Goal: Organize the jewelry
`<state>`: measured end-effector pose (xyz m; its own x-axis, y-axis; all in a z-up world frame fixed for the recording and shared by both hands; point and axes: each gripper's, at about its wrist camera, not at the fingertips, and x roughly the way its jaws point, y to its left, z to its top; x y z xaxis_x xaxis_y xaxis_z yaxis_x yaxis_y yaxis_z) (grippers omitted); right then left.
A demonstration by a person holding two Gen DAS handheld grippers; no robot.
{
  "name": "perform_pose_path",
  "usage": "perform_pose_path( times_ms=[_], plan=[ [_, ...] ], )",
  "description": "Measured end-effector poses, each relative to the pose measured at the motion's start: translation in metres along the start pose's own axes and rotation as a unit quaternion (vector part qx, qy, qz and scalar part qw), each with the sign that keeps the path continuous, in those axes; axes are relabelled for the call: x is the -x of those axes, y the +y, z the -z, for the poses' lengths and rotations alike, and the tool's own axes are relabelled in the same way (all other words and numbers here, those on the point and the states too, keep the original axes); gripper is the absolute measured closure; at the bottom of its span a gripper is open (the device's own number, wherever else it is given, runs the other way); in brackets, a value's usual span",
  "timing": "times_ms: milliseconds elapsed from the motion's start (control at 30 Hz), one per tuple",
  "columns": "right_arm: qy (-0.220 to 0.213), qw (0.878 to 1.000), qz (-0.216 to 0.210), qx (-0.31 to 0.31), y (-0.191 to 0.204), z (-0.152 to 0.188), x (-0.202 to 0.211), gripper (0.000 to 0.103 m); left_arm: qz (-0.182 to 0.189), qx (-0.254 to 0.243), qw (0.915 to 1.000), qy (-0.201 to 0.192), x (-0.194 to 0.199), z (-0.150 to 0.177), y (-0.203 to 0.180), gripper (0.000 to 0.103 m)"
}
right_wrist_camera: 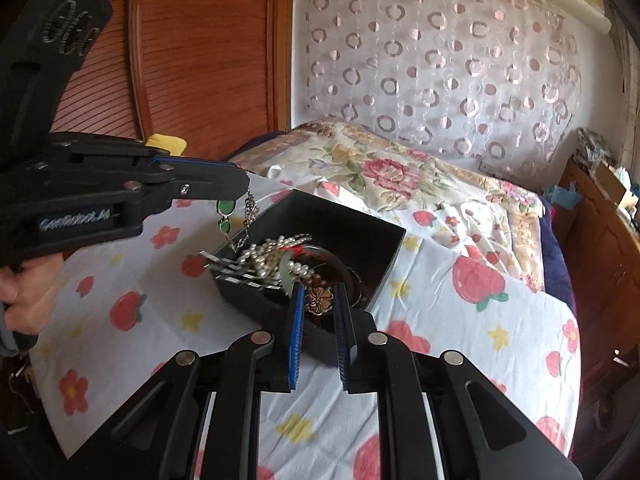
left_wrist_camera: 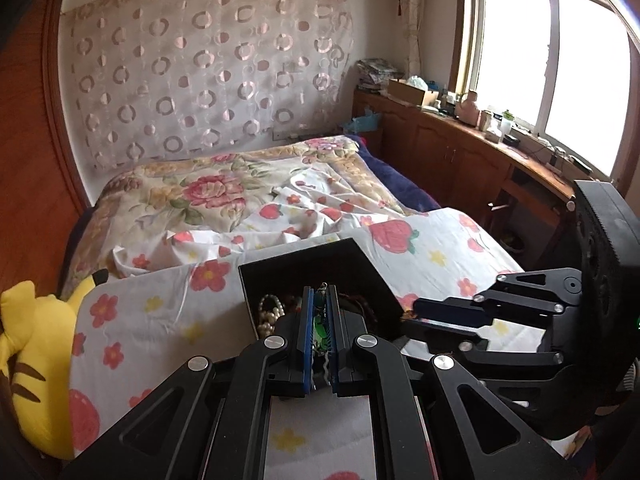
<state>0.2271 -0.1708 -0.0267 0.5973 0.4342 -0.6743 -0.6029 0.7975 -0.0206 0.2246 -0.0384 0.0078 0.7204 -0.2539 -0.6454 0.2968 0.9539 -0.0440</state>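
Note:
A black open box point(right_wrist_camera: 376, 240) sits on a flowered sheet on the bed and holds a pearl necklace point(right_wrist_camera: 280, 258), dark bangles and a gold flower piece point(right_wrist_camera: 319, 301). My left gripper point(right_wrist_camera: 240, 184) is shut on a silver chain with green stones point(right_wrist_camera: 226, 210), which hangs over the box's left rim. In the left wrist view that chain point(left_wrist_camera: 320, 322) sits between the shut fingers above the box point(left_wrist_camera: 348, 258). My right gripper point(right_wrist_camera: 319, 294) is open, fingers on either side of the gold flower piece, at the box's near edge. It also shows in the left wrist view point(left_wrist_camera: 416, 312).
A yellow plush toy point(left_wrist_camera: 36, 344) lies at the bed's left edge. A wooden cabinet point(left_wrist_camera: 460, 152) with clutter runs under the window on the right. A wooden wardrobe point(right_wrist_camera: 180, 48) stands behind the bed. A rumpled floral quilt point(right_wrist_camera: 384, 172) lies beyond the box.

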Motion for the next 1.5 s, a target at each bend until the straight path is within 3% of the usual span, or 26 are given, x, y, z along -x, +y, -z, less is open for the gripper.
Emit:
perform_pose_path(
  times_ms=[233,600,667,767,833,900,967,1067,1233,1500],
  plan=[
    [0.012,0.998,-0.017,-0.051,-0.021,-0.008,-0.026,0.083,-0.012,0.006,0.9998,0.013,-0.019,-0.002,0.005,0.098],
    [-0.006,0.997,-0.028,-0.068,-0.033,-0.013,-0.009,0.079,-0.017,0.013,0.9997,0.012,-0.031,-0.006,0.006,0.096],
    [-0.007,0.998,-0.024,-0.064,-0.031,-0.011,-0.006,0.079,-0.019,0.017,0.9996,0.008,-0.031,-0.006,0.007,0.068],
    [-0.013,0.998,-0.017,-0.066,-0.027,-0.006,0.002,0.077,-0.03,0.017,0.9994,-0.001,-0.027,-0.001,0.007,0.047],
    [-0.02,0.998,-0.011,-0.065,-0.025,-0.002,0.008,0.069,-0.042,0.022,0.9989,-0.008,-0.022,0.005,0.009,0.028],
    [-0.029,0.997,-0.007,-0.067,-0.022,0.003,0.016,0.069,-0.049,0.026,0.9984,-0.014,-0.017,0.011,0.01,0.025],
    [-0.035,0.997,-0.002,-0.069,-0.02,0.008,0.021,0.069,-0.062,0.026,0.9975,-0.022,-0.011,0.019,0.01,0.013],
    [-0.045,0.996,0.006,-0.072,-0.019,0.011,0.03,0.063,-0.074,0.027,0.9962,-0.038,0.0,0.03,0.009,0.008],
    [-0.068,0.994,0.018,-0.081,-0.016,0.016,0.047,0.036,-0.072,0.041,0.9954,-0.05,0.019,0.051,0.009,0.008],
    [-0.1,0.991,0.02,-0.082,0.002,0.026,0.072,0.012,-0.074,0.059,0.9936,-0.062,0.048,0.088,0.011,0.008]
  ],
)
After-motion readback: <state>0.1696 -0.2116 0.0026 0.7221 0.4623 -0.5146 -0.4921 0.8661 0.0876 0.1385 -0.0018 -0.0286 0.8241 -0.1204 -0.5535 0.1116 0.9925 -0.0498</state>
